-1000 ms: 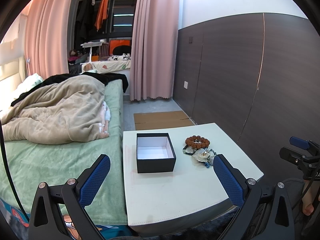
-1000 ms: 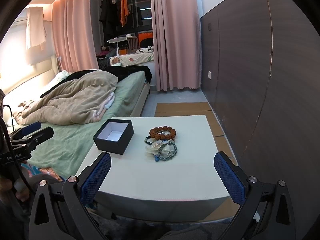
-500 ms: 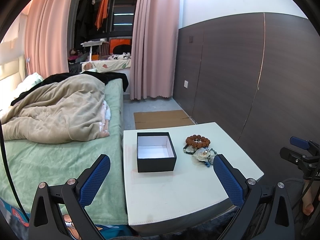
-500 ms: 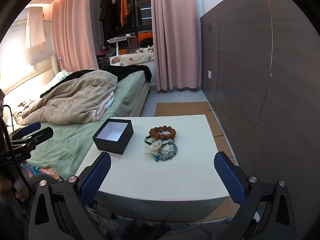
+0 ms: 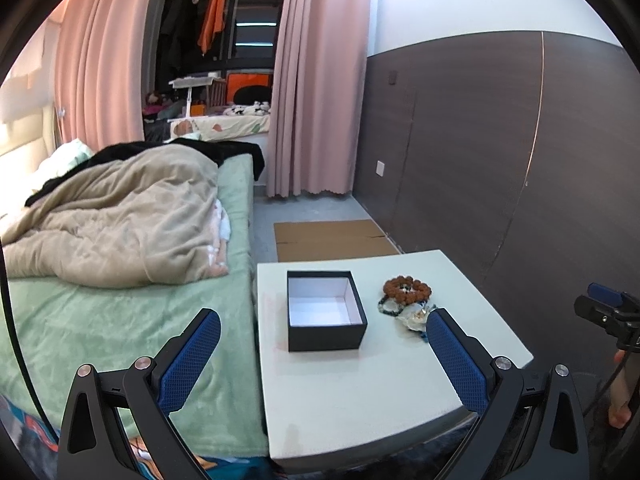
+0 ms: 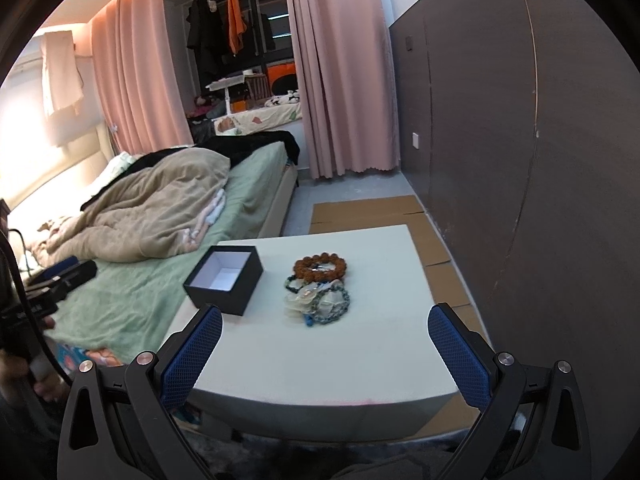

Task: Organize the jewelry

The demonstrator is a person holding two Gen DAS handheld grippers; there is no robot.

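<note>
Jewelry [image 6: 318, 288] is lying in a small heap on the white counter [image 6: 360, 352], just beside an open black gift box [image 6: 224, 278] with a white lining. A brown wooden-bead bracelet [image 6: 320, 267] is sitting at the far side of the heap, a grey-green beaded bracelet [image 6: 334, 304] is lying nearer the camera, and something pale and translucent is tangled between them; what that piece is cannot be told. The box is standing lidless and empty, probably set there so the pieces can be dropped straight in with a short carry.

The right tool [image 6: 324, 350] is hovering over the near edge of the counter with its blue-padded fingers [image 6: 192, 356] spread wide and nothing between them, lined up roughly with the heap, which suggests it is being readied for a first pick. The left tool [image 5: 322, 354] is likewise gaping wide and empty, facing the box [image 5: 326, 312] from the near side, with the heap [image 5: 406, 298] appearing close to its right finger. It is likely being kept there to steady the box or to take a second piece.

Nothing looks sorted yet. The overlapping strands may drag one another when lifted, so the top bracelet is probably the safest to take first.
</note>
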